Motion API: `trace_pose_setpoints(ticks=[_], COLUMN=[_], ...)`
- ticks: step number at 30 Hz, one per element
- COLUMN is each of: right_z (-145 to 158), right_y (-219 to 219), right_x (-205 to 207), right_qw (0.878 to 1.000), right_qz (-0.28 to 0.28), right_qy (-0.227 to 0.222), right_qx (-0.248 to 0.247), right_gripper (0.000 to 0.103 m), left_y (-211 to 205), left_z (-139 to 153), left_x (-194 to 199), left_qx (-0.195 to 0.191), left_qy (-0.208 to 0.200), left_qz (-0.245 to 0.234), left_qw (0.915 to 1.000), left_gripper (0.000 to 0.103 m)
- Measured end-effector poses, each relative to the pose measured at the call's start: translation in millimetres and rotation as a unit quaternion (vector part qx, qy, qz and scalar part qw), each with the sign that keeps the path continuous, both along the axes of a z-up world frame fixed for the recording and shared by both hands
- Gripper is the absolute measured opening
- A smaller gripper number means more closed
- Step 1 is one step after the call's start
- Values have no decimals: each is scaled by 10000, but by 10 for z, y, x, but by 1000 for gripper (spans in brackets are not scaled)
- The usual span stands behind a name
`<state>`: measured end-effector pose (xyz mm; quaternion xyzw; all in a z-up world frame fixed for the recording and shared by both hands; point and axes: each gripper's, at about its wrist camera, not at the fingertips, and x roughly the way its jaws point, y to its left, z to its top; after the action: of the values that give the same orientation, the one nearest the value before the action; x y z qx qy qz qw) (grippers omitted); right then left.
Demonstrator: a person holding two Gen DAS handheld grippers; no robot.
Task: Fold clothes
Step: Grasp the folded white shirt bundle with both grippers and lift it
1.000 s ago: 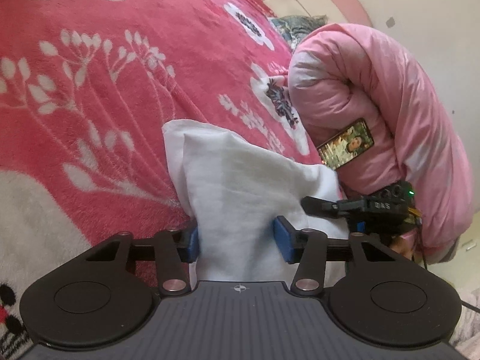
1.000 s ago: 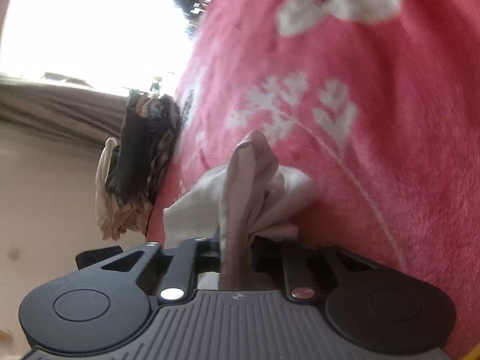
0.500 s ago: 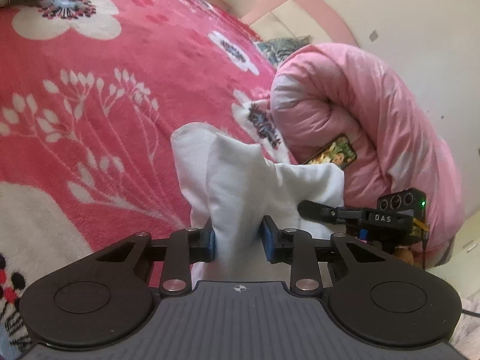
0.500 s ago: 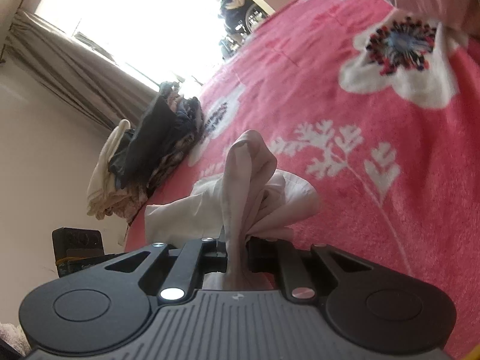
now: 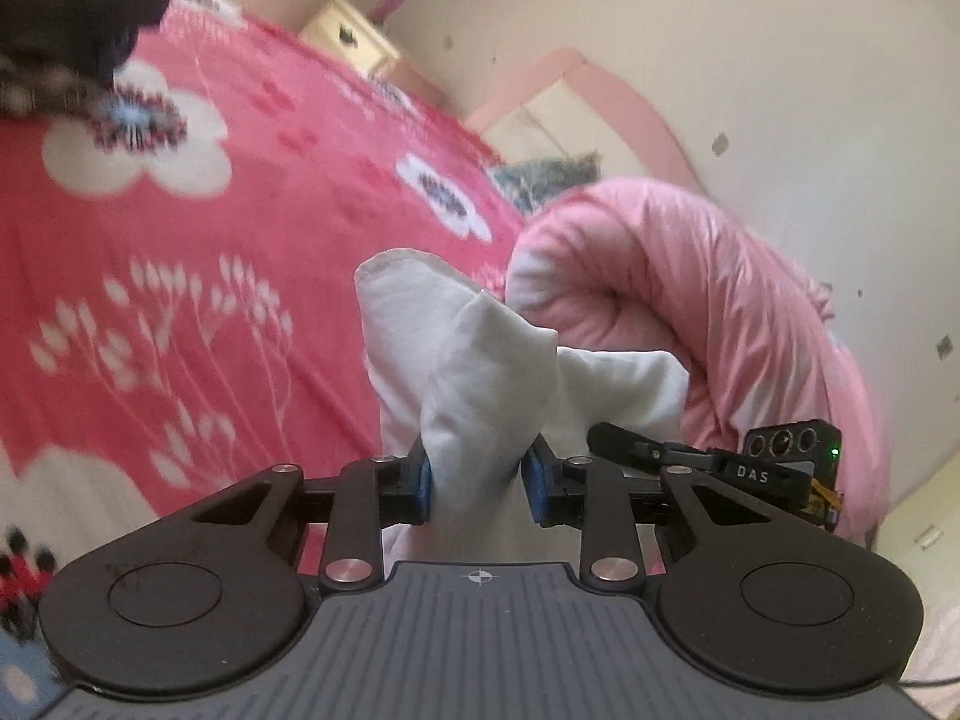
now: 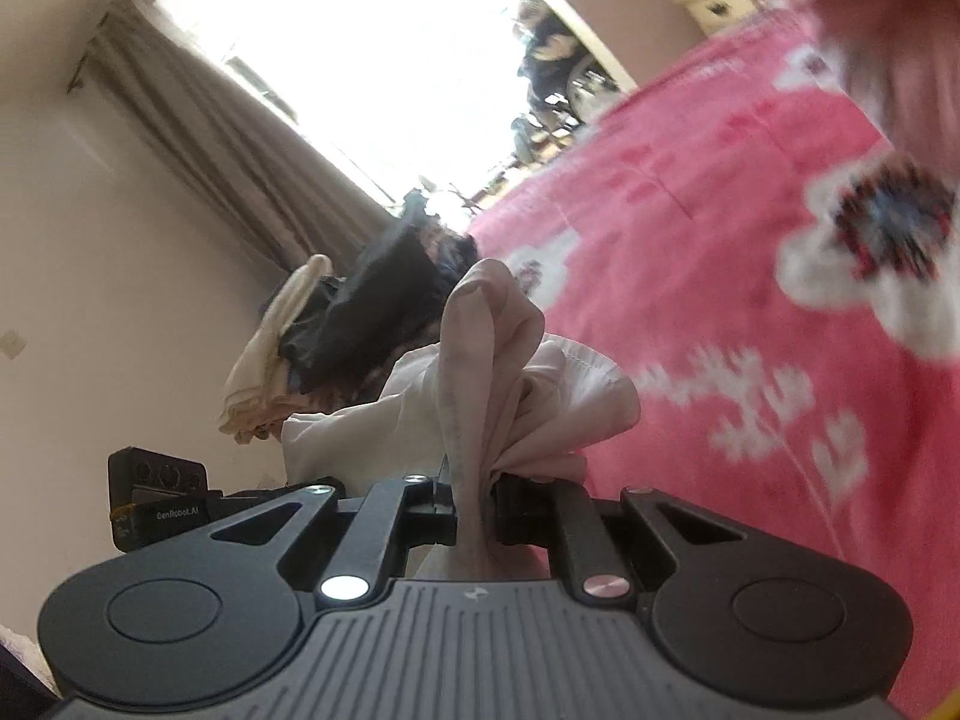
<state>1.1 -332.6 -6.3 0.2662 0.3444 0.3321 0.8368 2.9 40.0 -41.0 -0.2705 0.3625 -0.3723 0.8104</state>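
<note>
A white garment [image 5: 480, 360] is bunched up between the blue pads of my left gripper [image 5: 477, 483], which is shut on it and holds it above the red flowered blanket [image 5: 180, 300]. In the right wrist view the same white garment [image 6: 498, 372] rises as a crumpled fold from my right gripper [image 6: 474, 501], whose jaws are pinched tight on the cloth. The other gripper's camera box [image 5: 786, 462] shows close at the right of the left wrist view. The rest of the garment hangs hidden below both grippers.
A rolled pink quilt [image 5: 690, 312] lies at the bed's head end by the pink headboard [image 5: 600, 90]. A pile of dark and cream clothes [image 6: 360, 324] sits at the bed's edge beneath the curtained window [image 6: 372, 60]. A cream cabinet [image 5: 354, 36] stands by the far wall.
Both grippers have risen from the bed with the white garment. The left jaws closed from wide apart onto the cloth. The right gripper rolled, so the bed now slants across its view.
</note>
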Motion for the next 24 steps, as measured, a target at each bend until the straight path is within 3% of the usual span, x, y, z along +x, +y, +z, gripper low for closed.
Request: trace_pose_setpoints(ticks=[5, 11, 18, 24], right_z=[343, 717, 1034, 1170], right_y=[308, 940, 1862, 2672], right_x=[338, 888, 1809, 2609], right_qw=[9982, 9930, 9880, 9857], right_qz=[332, 702, 1014, 1274], right_qy=[-498, -947, -1147, -1078], right_qx=[17, 75, 219, 209], right_gripper=[11, 11, 11, 11], left_y=[275, 754, 1325, 1901], left_z=[278, 684, 1146, 1242], left_x=[96, 329, 836, 1441], left_qx=[-211, -294, 3, 106], left_qy=[-380, -900, -1502, -1297], left_qz=[612, 1311, 2151, 2953], left_qw=[9972, 9868, 9650, 9465], left_gripper=[28, 28, 28, 28])
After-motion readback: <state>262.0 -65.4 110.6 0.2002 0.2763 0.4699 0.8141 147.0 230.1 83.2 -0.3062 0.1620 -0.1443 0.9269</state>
